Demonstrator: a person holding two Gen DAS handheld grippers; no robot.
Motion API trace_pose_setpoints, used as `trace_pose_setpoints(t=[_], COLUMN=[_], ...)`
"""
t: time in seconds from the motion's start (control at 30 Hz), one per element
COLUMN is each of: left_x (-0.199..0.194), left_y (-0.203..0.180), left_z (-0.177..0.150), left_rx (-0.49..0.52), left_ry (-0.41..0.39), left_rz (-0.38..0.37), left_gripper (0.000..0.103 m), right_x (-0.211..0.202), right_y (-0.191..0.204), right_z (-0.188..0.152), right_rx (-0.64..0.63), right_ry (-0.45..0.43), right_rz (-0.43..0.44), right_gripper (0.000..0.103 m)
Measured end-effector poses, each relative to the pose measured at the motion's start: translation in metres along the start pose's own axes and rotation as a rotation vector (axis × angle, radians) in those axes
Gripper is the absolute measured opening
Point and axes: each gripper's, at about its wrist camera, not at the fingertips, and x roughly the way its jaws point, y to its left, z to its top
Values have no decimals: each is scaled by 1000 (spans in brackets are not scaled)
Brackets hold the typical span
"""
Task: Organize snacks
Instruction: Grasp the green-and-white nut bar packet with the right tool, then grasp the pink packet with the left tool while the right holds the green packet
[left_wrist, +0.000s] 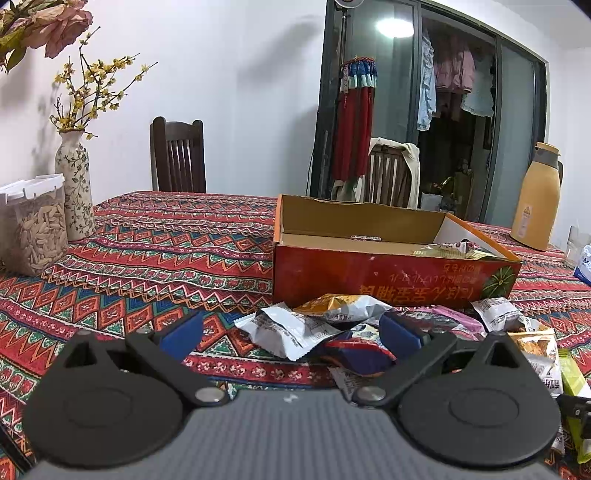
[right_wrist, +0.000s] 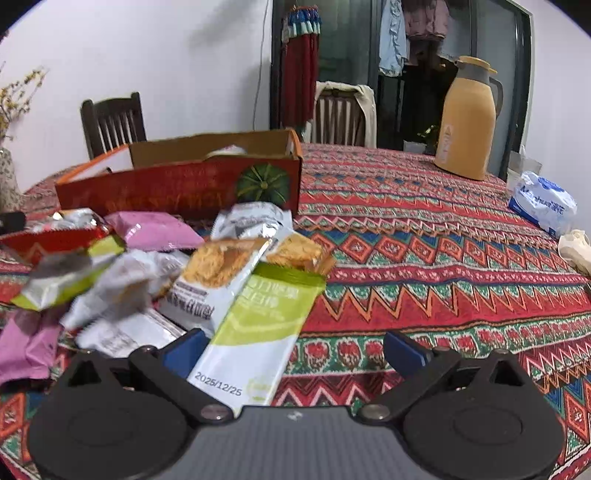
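Left edge of the tabletop: clear tub of seeds (left_wrist: 35, 229) with a white lid; flowered vase (left_wrist: 75, 188) with yellow sprigs just beside it. Patterned cloth (left_wrist: 166, 251) covers the whole tabletop.

Left gripper (left_wrist: 291, 332): jaws spread wide, nothing between the pads; it hovers low over the near end of the snack pile.

Middle of the tabletop: red carton (left_wrist: 388, 277), open at the top, a few packets already lying inside at its right end. Judged to be where the snacks go.

Before the carton's near wall: loose pile of small sealed packets. Silver packet (left_wrist: 288, 332); orange-and-silver packet (left_wrist: 343, 308); dark red-and-blue packet (left_wrist: 362, 354), partly under the others; pink packet (right_wrist: 155, 230); biscuit packet (right_wrist: 218, 280); long green-and-white packet (right_wrist: 255, 325), lying on top and pointing toward the right gripper.

Right gripper (right_wrist: 291, 354): jaws wide, holding nothing; the green-and-white packet's near end lies between them, close against the left pad, whether touching cannot be told.

Handling, as judgement: packets light, soft, air-filled, film slippery, contents crumbly. Take hold across the flat middle or a crimped end seam, with a gentle squeeze; lift the topmost first.

Far right corner: yellow flask (right_wrist: 467, 122); blue-and-white tissue pack (right_wrist: 543, 203) at the right edge.
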Motion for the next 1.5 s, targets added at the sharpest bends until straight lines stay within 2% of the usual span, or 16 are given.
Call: trace_pose_setpoints(t=[0.2, 0.37, 0.43, 0.47, 0.5, 0.53, 0.87, 1.03, 1.2, 1.5], left_x=[1, 1, 1, 1, 1, 1, 2, 4, 5, 6], left_y=[0, 0, 0, 0, -1, -1, 0, -1, 0, 1], left_z=[0, -1, -1, -1, -1, -1, -1, -1, -1, -1], left_rx=[2, 1, 2, 2, 2, 3, 1, 0, -3, -23], left_ry=[3, 3, 2, 3, 4, 5, 11, 18, 24, 22], left_rz=[0, 0, 0, 0, -1, -1, -2, 3, 7, 36], left_gripper=[103, 103, 103, 103, 103, 103, 103, 103, 103, 103], right_x=[1, -1, -2, -3, -4, -5, -9, -18, -20, -13], right_y=[-13, -12, -11, -10, -9, -9, -19, -22, -17, -21], right_z=[-3, -5, -5, -4, -3, -2, -1, 6, 13, 11], right_rx=[38, 39, 33, 27, 23, 24, 82, 128, 117, 149], right_ry=[-5, -23, -25, -26, -23, -22, -59, -125, -173, -204], right_rz=[3, 7, 23, 31, 39, 49, 20, 30, 29, 55], right_gripper=[77, 73, 61, 49, 41, 37, 35, 35, 35, 35])
